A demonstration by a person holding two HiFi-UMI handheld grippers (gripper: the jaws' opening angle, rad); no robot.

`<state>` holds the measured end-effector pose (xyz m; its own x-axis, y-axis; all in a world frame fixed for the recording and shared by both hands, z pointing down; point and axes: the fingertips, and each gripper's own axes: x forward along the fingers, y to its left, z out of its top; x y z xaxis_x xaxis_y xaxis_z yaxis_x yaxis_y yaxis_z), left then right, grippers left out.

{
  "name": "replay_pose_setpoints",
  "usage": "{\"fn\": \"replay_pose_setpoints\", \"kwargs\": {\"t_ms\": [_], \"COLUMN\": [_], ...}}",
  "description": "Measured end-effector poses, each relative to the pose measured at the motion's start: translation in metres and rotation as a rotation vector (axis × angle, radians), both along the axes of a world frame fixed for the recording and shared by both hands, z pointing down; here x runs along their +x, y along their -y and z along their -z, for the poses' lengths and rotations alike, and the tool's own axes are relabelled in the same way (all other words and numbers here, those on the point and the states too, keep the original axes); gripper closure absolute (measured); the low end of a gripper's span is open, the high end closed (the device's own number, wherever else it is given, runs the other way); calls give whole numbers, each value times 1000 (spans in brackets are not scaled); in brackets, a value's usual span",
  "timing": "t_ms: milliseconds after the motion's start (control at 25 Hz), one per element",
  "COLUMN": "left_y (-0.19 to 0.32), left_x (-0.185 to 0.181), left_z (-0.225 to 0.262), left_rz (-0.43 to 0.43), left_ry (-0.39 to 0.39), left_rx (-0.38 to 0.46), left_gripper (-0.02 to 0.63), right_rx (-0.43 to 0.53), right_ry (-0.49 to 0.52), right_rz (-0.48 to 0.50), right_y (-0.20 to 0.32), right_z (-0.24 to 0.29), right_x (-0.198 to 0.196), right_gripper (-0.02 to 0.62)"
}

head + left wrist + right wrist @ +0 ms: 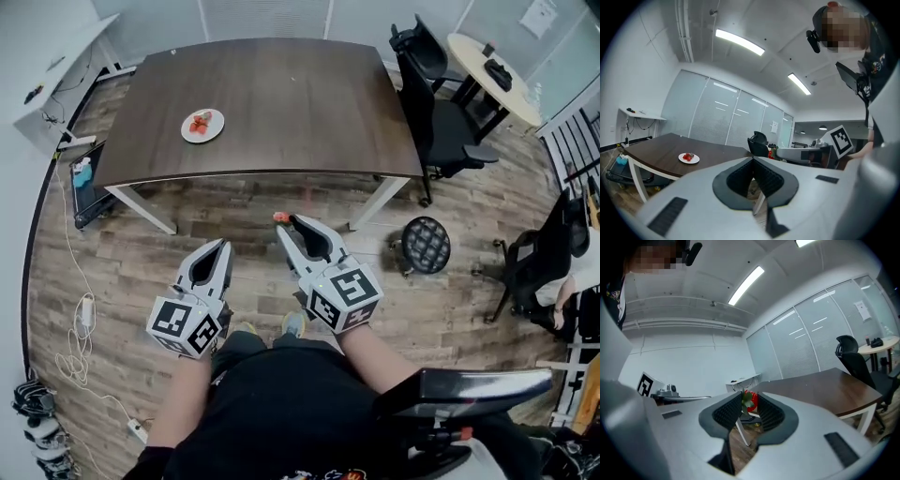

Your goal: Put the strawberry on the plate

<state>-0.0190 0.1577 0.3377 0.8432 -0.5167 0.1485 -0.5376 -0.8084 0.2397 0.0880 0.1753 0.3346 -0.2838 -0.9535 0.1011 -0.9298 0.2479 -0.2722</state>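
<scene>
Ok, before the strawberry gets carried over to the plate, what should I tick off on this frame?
1. Strawberry gripped by right gripper: ok, pinched at the jaw tips.
2. Left gripper free: ok, jaws together on nothing.
3. Plate in sight: ok, on the table near its front left edge.
4. Room on the plate: ok, red fruit lies there with bare white beside it.
5. Plate within reach: not ok, both grippers hang over the floor, short of the table.
</scene>
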Motion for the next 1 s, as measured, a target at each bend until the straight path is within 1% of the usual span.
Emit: {"fn": "replay_pose_setpoints", "kwargs": {"t_ms": [240, 480, 760, 1000], "left_y": [12, 36, 84, 146], "left_x": [-10, -23, -31, -39], "left_z": [-6, -13, -21, -30], "left_rz": [36, 53, 34, 28], "left_ry": [7, -11, -25, -20], "left_rx": [-3, -6, -15, -27], "left_gripper": [601, 601, 601, 601], "right_rx": [-14, -24, -40, -73], "right_ry": [3, -13, -27, -31], "right_rz": [39, 49, 24, 6], "right_y": [18, 37, 78, 132], "right_z": [-11, -19, -27, -41], "right_x": [-11, -24, -31, -36], "right_gripper": [486, 486, 486, 486]}}
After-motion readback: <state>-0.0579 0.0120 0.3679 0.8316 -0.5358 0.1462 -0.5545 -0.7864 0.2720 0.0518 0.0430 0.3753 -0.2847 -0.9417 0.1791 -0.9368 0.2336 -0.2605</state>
